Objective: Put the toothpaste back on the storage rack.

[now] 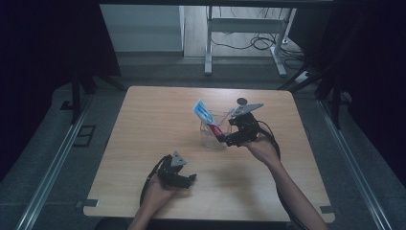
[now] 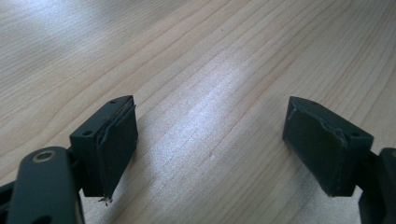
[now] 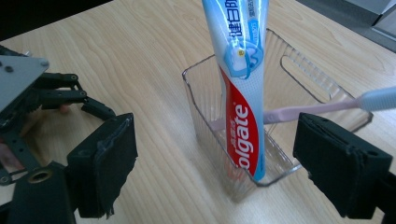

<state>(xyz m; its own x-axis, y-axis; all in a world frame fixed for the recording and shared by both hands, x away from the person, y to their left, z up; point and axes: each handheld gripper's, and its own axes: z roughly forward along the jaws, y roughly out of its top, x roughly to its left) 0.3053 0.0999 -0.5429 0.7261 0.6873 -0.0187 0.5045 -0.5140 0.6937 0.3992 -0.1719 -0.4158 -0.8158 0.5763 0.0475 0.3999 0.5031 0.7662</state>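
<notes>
A clear plastic holder (image 1: 213,135) (image 3: 204,77) stands near the middle of the wooden table (image 1: 158,120). A Colgate toothpaste tube (image 1: 205,115) (image 3: 243,79) leans upright inside it, cap end down. A pink toothbrush with a blue-white head (image 3: 327,106) also rests in the holder, slanting over its rim. My right gripper (image 1: 224,139) (image 3: 215,168) is open just in front of the holder, with the tube between and beyond its jaws, untouched. My left gripper (image 1: 191,179) (image 2: 210,149) is open low over bare table near the front edge, with nothing between its jaws.
A small dark round thing (image 1: 242,101) lies on the table behind the holder. The left gripper (image 3: 42,93) appears beyond the right one's left jaw. Table legs and cables (image 1: 258,43) stand on the floor behind the table.
</notes>
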